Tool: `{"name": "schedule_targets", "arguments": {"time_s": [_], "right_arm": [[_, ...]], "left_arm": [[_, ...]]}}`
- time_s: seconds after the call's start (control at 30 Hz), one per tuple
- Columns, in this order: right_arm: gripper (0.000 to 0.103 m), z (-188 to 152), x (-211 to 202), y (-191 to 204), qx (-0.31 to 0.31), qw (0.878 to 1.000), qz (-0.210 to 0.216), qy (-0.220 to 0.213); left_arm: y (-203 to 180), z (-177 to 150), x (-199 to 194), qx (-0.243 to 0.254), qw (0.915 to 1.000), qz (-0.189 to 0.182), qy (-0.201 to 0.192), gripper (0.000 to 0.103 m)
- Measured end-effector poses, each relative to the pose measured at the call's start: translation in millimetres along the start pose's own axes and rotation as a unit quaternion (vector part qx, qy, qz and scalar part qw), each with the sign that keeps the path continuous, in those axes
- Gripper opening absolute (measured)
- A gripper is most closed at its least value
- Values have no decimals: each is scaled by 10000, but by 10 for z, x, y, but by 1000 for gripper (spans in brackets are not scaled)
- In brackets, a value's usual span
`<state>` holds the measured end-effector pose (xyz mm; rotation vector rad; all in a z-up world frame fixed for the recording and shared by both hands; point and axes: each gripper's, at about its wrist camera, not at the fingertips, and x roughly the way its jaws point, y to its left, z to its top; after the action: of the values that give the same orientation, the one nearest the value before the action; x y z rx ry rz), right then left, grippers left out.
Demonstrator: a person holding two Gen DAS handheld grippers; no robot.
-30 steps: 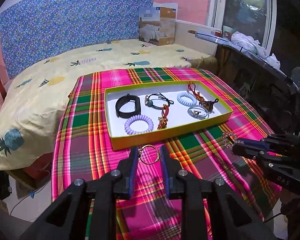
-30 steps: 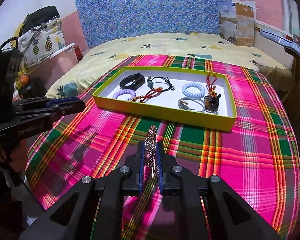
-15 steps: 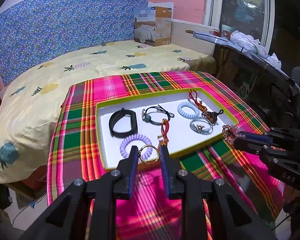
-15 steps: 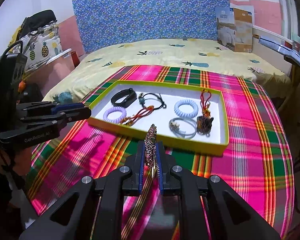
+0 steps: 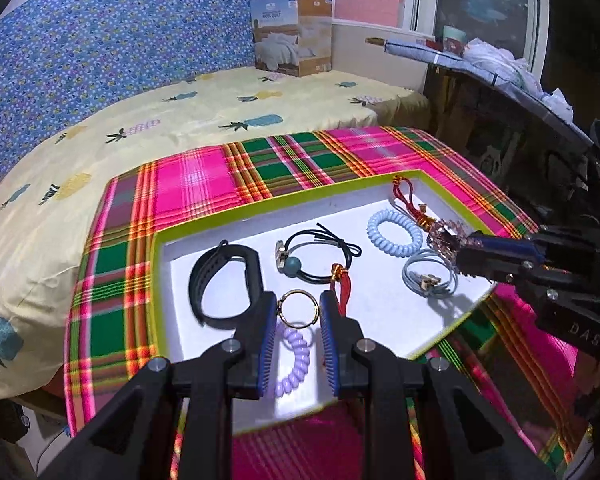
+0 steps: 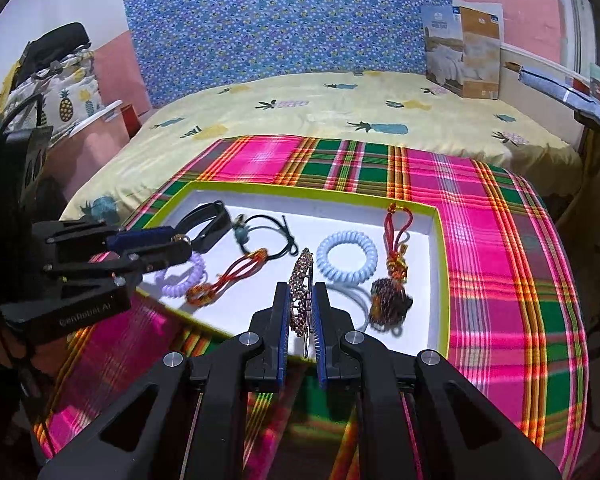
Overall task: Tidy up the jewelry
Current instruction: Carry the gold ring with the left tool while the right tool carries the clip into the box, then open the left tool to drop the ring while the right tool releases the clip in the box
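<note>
A yellow-green tray with a white floor lies on the plaid cloth. It also shows in the right wrist view. My left gripper is shut on a gold ring and holds it above the tray's near part, over a lilac coil tie. My right gripper is shut on a beaded hair clip, above the tray's front edge. The tray holds a black band, a black hair tie, a pale blue coil, red cord charms and a grey tie.
The plaid cloth covers a small table that stands against a bed with a pineapple sheet. A blue floral headboard and a cardboard box stand behind. Dark furniture stands on the right.
Both grippers have moved forward from over the cloth to over the tray, each still holding its piece. The tray looks closer and larger in both views.
</note>
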<state>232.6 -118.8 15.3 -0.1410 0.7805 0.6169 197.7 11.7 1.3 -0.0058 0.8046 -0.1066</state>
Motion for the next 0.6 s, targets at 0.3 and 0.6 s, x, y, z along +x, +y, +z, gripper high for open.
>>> {"name": "schedule_targets", "arguments": {"time_s": [0.3,0.6], "right_arm": [[11,90,295,-151,136,9997,-18,207],[11,100,477,-224,178,9991,-24,381]], "left_arm": [[-21,11,239,79,9997,-29,238,23],[2,17,325,41,9995,-5,320,23]]}}
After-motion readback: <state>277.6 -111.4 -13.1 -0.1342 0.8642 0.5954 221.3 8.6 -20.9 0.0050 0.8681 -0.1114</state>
